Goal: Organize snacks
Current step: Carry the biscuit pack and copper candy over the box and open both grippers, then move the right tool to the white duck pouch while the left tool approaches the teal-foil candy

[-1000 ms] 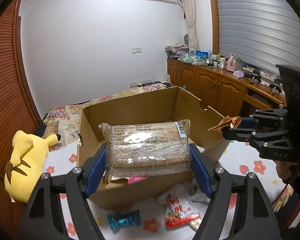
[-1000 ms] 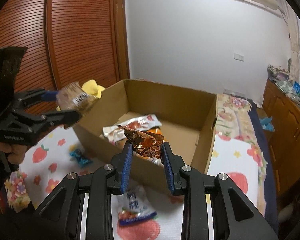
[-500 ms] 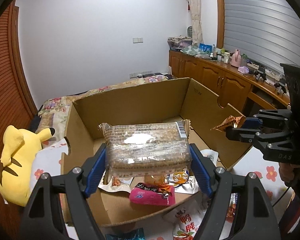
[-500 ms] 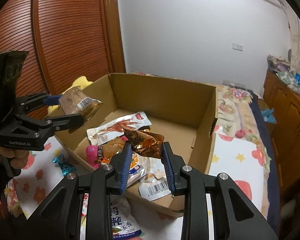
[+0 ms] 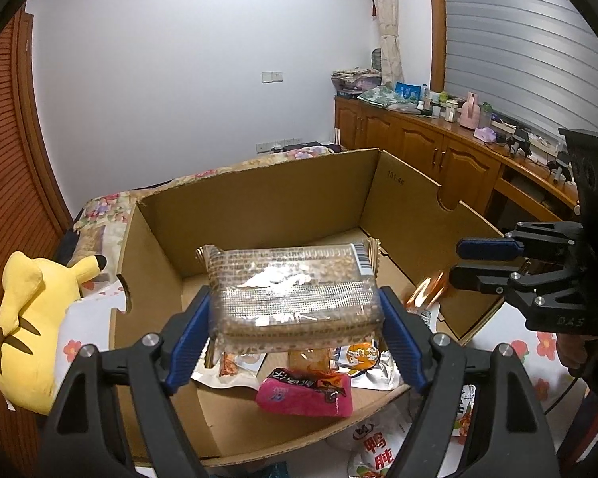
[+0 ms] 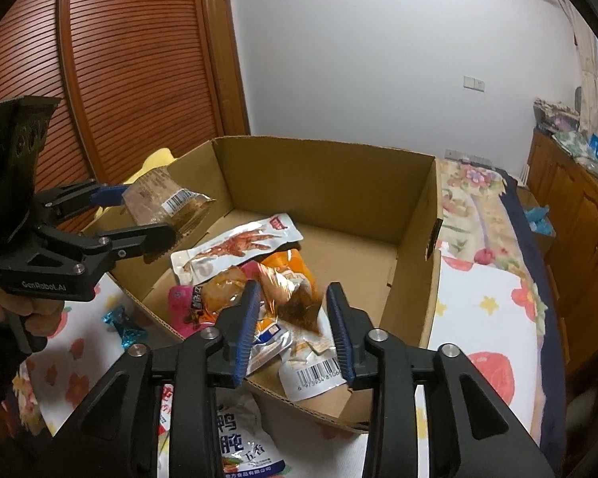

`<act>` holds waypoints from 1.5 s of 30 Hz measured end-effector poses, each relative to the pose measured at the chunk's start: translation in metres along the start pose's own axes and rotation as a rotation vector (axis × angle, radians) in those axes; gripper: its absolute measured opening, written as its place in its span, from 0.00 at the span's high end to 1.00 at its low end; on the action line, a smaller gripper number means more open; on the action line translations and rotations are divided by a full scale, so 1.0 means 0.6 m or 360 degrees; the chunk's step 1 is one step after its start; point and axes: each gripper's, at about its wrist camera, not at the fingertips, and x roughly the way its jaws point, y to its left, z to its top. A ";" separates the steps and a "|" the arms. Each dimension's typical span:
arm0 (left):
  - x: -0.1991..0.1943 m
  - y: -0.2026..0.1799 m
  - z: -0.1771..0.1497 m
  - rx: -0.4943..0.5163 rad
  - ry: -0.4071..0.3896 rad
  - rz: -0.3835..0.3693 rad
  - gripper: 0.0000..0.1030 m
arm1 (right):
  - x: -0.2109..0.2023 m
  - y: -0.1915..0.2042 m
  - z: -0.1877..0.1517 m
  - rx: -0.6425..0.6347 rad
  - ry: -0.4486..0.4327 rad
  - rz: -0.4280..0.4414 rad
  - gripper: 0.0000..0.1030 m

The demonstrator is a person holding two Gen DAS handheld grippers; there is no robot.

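Observation:
An open cardboard box (image 5: pixel 259 207) holds several snack packets; it also shows in the right wrist view (image 6: pixel 331 183). My left gripper (image 5: pixel 295 318) is shut on a clear pack of brown biscuits (image 5: pixel 291 290), held over the box's near left part. The same pack (image 6: pixel 159 199) shows in the right wrist view. My right gripper (image 6: pixel 293 318) is open above the box's near edge. The copper foil packet (image 6: pixel 291 298) is blurred, dropping free between its jaws; it also shows in the left wrist view (image 5: pixel 426 294).
A yellow plush toy (image 5: pixel 28 326) lies left of the box. A blue candy (image 6: pixel 123 324) and a white snack bag (image 6: pixel 235 438) lie on the flowered sheet in front of the box. Wooden cabinets (image 5: pixel 438 151) stand at the right.
Both grippers moved forward over the box. My right gripper opened and let go of the copper foil packet, which is falling into the box. The left still holds the biscuits.

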 end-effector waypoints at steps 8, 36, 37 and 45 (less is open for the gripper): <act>0.009 0.003 0.001 -0.0023 0.0009 0.0015 0.19 | -0.006 0.001 -0.007 0.0016 -0.0014 -0.0015 0.62; -0.143 -0.021 -0.083 -0.0026 -0.0092 0.0048 0.19 | -0.126 0.090 -0.069 -0.0036 -0.0045 -0.0082 0.48; -0.150 -0.021 -0.089 -0.0024 -0.0090 0.0048 0.19 | -0.128 0.091 -0.072 -0.0028 -0.0046 -0.0083 0.47; -0.167 -0.020 -0.128 -0.0016 -0.0055 0.0065 0.18 | -0.136 0.106 -0.098 -0.0019 -0.0026 -0.0099 0.41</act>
